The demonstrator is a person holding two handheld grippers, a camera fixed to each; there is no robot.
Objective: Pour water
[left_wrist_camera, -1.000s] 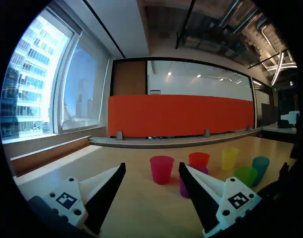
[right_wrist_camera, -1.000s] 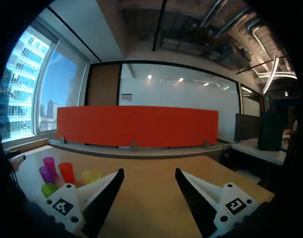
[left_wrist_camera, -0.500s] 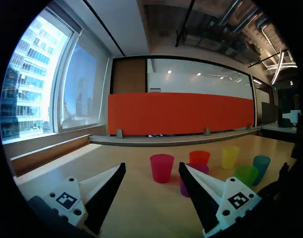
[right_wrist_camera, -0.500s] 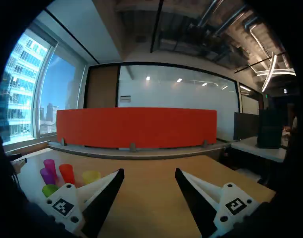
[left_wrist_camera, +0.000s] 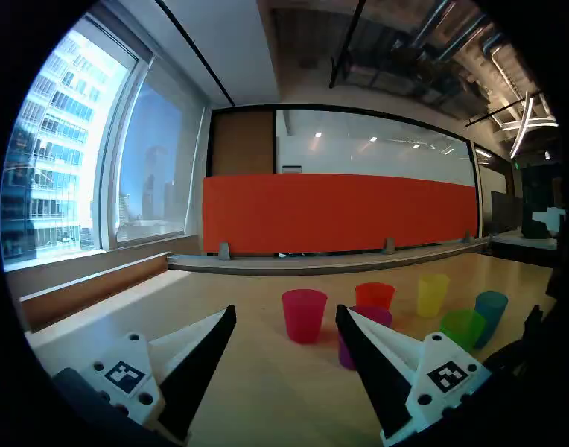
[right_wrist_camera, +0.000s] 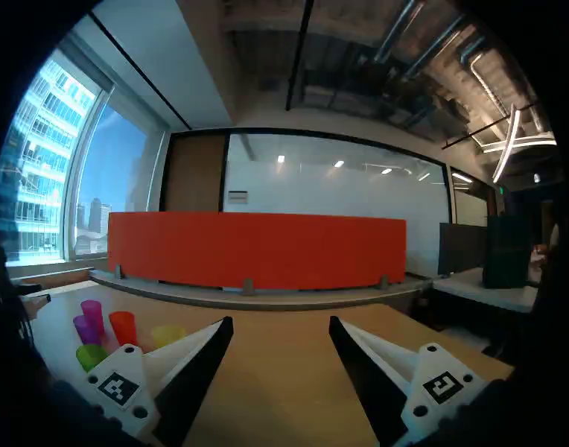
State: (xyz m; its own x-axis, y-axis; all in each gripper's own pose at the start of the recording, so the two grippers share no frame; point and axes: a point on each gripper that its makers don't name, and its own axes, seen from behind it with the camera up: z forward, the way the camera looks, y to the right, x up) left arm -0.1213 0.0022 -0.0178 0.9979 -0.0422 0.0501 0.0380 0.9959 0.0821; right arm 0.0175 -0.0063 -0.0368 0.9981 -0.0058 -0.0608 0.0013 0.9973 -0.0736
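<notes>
The cups are what I have to work with, and from the left gripper (left_wrist_camera: 284, 309) they sit just ahead of the fingertips on the table (left_wrist_camera: 269, 395). The pink cup (left_wrist_camera: 304, 316) stands upright dead ahead, framed in the gap between the two fingers but beyond the tips, touching neither. The purple cup (left_wrist_camera: 379, 316) is partly hidden behind the right-hand finger, and I cannot tell whether the finger touches it. Behind it stands the red cup (left_wrist_camera: 374, 295). Further off to the right of the tool are the yellow cup (left_wrist_camera: 432, 295), the green cup (left_wrist_camera: 462, 328) and the teal cup (left_wrist_camera: 491, 313), all upright and close together.

The left gripper is held low and about level, pointing straight along the tabletop, fingers spread wide with nothing between them.

The right gripper (right_wrist_camera: 280, 320) is also held level and low, fingers parted and gripping nothing, with bare tabletop ahead of them. From it, the cluster of cups (right_wrist_camera: 124, 326) lies well off to the left, beyond the left-hand finger.

Past the table's far edge, facing both tools, runs an orange panel (left_wrist_camera: 337, 212), with a large window (left_wrist_camera: 61, 171) to the left.
</notes>
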